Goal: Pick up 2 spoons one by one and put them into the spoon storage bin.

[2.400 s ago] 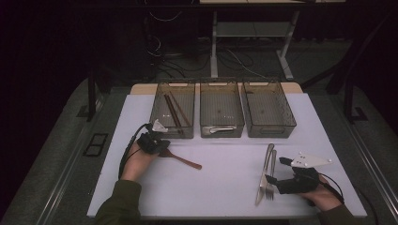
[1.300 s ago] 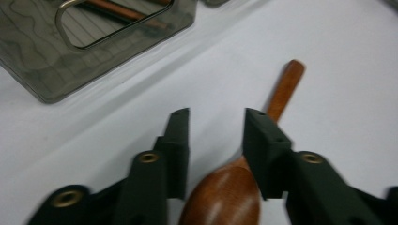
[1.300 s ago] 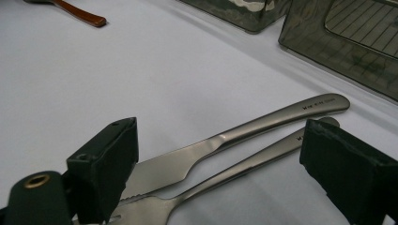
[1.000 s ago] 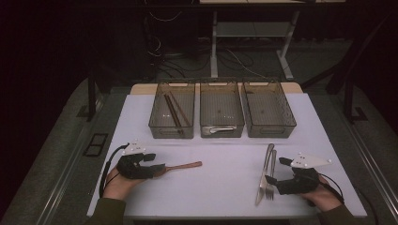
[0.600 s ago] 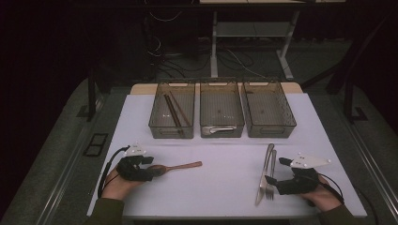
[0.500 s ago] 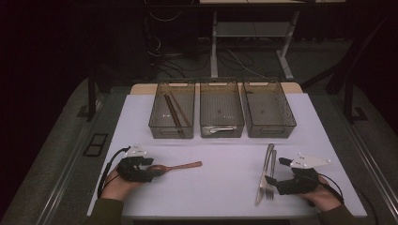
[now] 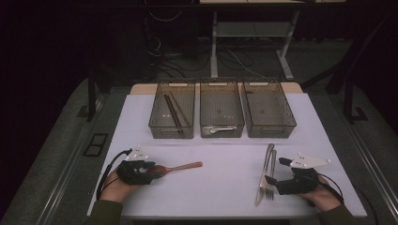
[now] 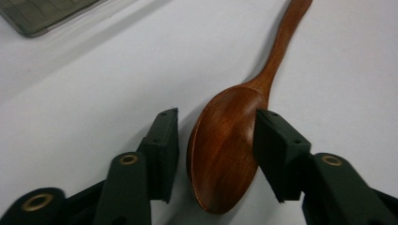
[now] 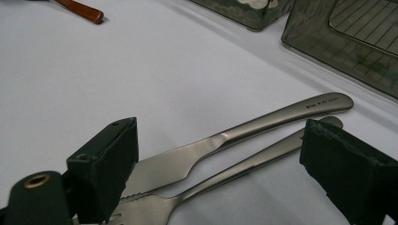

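The person's left hand (image 7: 114,185) rests low at the near left, holding the black two-jaw left gripper (image 7: 149,169) pointed right, its jaws apart with a gap beside one pad. The right hand (image 7: 324,197) sits at the near right, its black two-jaw right gripper (image 7: 270,180) aimed left, jaws spread wide.

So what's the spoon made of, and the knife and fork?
The spoon looks like wood: reddish brown, with faint grain lines and a smooth, slightly glossy finish, perhaps varnished. The knife and fork look like metal, probably stainless steel: silver-grey with a soft brushed shine, and small lettering stamped on the knife's handle.
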Action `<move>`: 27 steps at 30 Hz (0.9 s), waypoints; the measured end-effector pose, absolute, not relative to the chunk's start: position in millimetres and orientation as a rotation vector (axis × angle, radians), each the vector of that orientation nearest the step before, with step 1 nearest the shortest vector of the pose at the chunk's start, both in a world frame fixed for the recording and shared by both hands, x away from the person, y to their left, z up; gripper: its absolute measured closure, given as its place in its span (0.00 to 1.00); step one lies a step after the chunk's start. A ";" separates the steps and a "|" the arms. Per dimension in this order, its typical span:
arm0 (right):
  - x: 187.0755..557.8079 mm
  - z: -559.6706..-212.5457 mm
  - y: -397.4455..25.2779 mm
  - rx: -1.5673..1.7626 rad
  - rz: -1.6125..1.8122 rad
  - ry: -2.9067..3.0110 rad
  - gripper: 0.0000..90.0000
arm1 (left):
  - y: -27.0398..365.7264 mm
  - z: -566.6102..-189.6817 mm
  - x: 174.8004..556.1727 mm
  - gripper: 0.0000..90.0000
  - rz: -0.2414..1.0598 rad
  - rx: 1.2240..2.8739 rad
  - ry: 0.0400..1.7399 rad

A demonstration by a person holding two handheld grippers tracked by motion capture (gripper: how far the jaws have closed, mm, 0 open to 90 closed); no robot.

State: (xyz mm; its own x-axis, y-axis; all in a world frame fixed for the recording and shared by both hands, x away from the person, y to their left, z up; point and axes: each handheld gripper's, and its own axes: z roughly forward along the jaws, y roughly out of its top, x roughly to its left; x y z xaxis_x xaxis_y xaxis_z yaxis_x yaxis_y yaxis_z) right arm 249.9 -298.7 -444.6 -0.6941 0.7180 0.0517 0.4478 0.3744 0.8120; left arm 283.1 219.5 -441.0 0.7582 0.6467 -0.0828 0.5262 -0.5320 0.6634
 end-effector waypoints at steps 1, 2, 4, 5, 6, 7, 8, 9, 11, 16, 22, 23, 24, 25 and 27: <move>249.8 -444.6 -298.6 1.025 1.229 2.329 0.13 | 220.1 -440.8 283.0 0.58 0.219 2.263 0.864; 249.8 -444.6 -298.6 1.025 1.228 2.330 0.13 | 220.2 -441.0 282.8 0.61 0.210 2.261 0.858; 249.8 -444.6 -298.5 1.025 1.227 2.330 0.13 | 220.4 -440.9 282.3 0.64 0.205 2.265 0.843; 249.8 -444.6 -298.5 1.025 1.227 2.330 0.13 | 220.6 -440.6 282.2 0.65 0.205 2.269 0.837; 249.8 -444.6 -298.5 1.024 1.227 2.330 0.13 | 220.7 -440.4 282.1 0.66 0.204 2.271 0.835; 249.8 -444.6 -298.5 1.024 1.227 2.330 0.13 | 221.2 -440.0 282.0 0.67 0.203 2.277 0.828; 249.9 -444.7 -298.6 1.023 1.227 2.330 0.13 | 221.6 -439.4 281.7 0.68 0.206 2.280 0.823; 249.8 -444.7 -298.5 1.025 1.227 2.331 0.13 | 222.2 -439.2 281.4 0.70 0.208 2.277 0.817; 249.8 -444.7 -298.4 1.024 1.227 2.330 0.13 | 223.2 -438.4 280.6 0.74 0.213 2.277 0.809; 249.7 -444.8 -298.1 1.025 1.226 2.332 0.13 | 224.9 -435.7 278.9 0.82 0.213 2.280 0.789; 249.6 -444.6 -298.2 1.025 1.226 2.332 0.13 | 224.5 -433.1 277.8 0.88 0.198 2.272 0.761; 249.7 -444.6 -298.3 1.022 1.226 2.332 0.13 | 224.5 -432.6 277.9 0.89 0.193 2.272 0.758; 249.6 -444.6 -298.2 1.023 1.226 2.332 0.13 | 224.2 -432.6 277.6 0.90 0.195 2.272 0.759; 249.7 -444.7 -298.3 1.021 1.226 2.332 0.13 | 224.1 -432.4 277.9 0.90 0.196 2.273 0.758; 249.7 -444.6 -298.3 1.021 1.226 2.332 0.13 | 223.8 -432.3 278.1 0.90 0.196 2.274 0.755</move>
